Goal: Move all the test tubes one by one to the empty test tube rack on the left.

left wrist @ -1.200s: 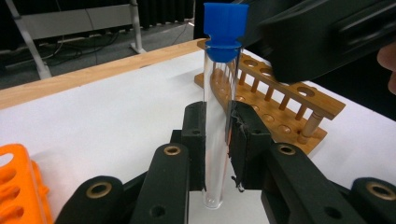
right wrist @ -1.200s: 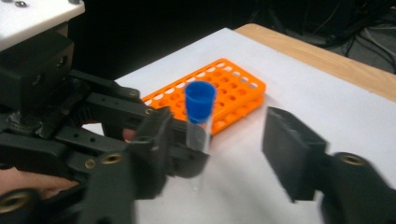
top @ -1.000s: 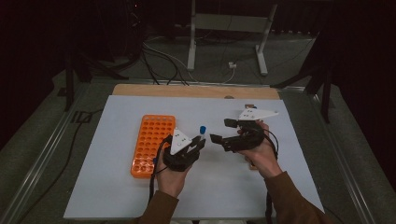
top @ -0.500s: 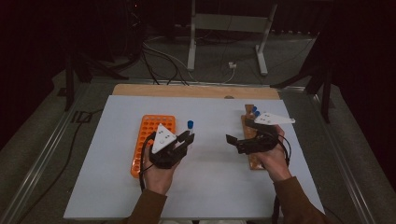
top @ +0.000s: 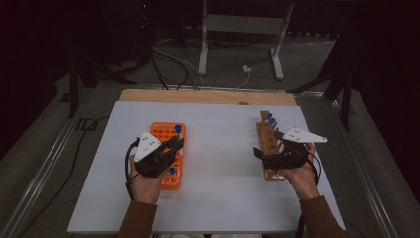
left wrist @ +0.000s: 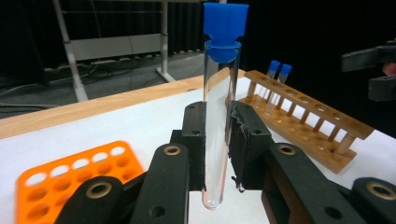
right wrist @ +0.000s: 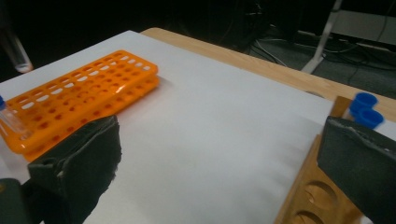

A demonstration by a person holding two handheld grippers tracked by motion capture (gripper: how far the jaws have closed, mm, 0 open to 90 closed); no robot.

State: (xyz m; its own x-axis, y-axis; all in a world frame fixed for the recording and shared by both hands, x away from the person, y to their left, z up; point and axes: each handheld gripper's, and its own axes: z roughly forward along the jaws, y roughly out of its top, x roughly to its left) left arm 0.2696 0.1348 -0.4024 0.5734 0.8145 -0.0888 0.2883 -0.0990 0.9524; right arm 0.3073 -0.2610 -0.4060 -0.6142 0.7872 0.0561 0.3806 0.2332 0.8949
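High view, transfer part done: my left claw (top: pixel 176 144) grips one blue-capped tube (left wrist: pixel 219 107) upright over the orange rack (top: pixel 173 133), which already holds one; my right claw (top: pixel 265 154), jaws just spread and empty, hovers by the wooden rack (top: pixel 265 134), two tubes left

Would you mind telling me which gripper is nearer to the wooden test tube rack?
Right. The right gripper, fingers open, sits at the wooden test tube rack, partly over it. The left gripper, shut on a blue-capped test tube, is across the table over the orange rack.
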